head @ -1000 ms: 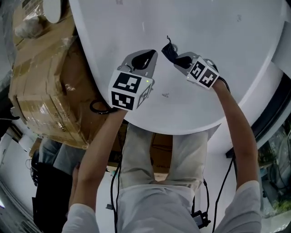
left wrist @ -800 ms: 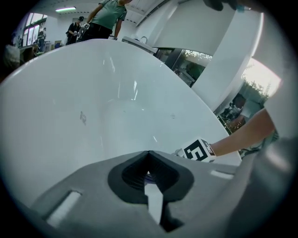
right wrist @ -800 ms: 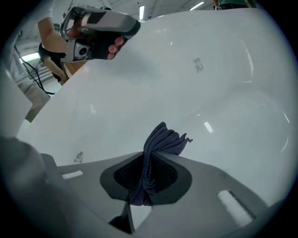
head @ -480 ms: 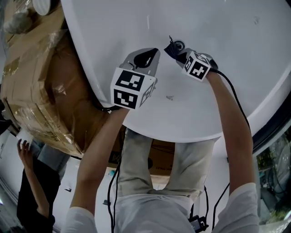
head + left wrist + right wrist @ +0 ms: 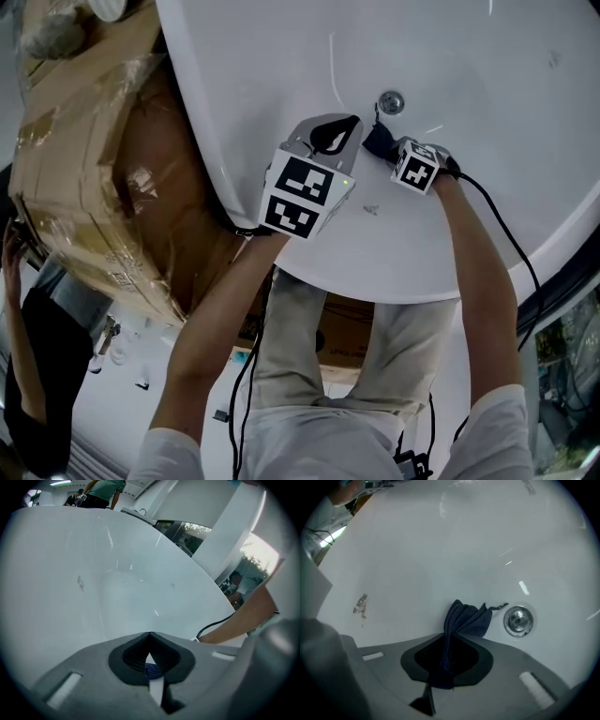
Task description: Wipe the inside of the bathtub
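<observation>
White bathtub [image 5: 487, 122], navy cloth [image 5: 468, 618], silvery drain [image 5: 518, 619], brown cardboard boxes [image 5: 84, 169]

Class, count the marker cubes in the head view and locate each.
2. One marker cube is on the left gripper, the other on the right gripper; none seems hidden.

bright even light, fisheye-bent dark edges, blurred foreground.
</observation>
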Action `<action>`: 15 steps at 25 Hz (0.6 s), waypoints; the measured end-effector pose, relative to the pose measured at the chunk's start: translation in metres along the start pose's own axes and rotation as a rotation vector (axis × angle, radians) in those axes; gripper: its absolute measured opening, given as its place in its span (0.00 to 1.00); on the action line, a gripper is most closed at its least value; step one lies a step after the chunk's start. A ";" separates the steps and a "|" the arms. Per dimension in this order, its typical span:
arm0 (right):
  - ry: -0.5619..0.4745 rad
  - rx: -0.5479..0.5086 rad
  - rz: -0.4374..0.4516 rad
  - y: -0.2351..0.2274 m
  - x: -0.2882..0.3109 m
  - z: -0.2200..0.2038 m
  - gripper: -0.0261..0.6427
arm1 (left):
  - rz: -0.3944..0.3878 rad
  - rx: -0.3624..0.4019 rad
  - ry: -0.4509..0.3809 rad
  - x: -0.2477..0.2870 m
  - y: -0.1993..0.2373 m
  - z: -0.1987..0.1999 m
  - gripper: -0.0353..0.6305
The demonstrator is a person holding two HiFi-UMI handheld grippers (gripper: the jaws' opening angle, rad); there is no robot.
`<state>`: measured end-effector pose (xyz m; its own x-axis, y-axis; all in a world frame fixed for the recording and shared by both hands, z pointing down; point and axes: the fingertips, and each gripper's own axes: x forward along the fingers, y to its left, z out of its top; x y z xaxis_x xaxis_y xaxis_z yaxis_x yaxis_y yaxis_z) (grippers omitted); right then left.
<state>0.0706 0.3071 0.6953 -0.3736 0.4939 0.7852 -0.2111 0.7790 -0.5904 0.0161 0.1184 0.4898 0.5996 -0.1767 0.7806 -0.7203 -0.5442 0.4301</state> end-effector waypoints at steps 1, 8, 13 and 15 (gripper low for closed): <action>-0.003 0.014 0.006 0.002 0.002 0.000 0.11 | 0.000 -0.001 -0.001 0.000 0.000 0.000 0.05; -0.012 -0.018 0.052 0.019 0.001 0.007 0.11 | -0.001 -0.013 -0.001 -0.001 -0.001 -0.001 0.05; -0.024 -0.054 0.125 0.037 -0.006 0.017 0.11 | 0.004 -0.016 -0.002 -0.002 -0.004 0.001 0.05; -0.034 -0.058 0.146 0.046 -0.009 0.021 0.11 | 0.002 -0.013 0.001 -0.003 -0.007 0.003 0.05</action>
<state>0.0451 0.3301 0.6571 -0.4274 0.5911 0.6841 -0.1002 0.7210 -0.6856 0.0204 0.1203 0.4836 0.5977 -0.1772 0.7819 -0.7262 -0.5328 0.4344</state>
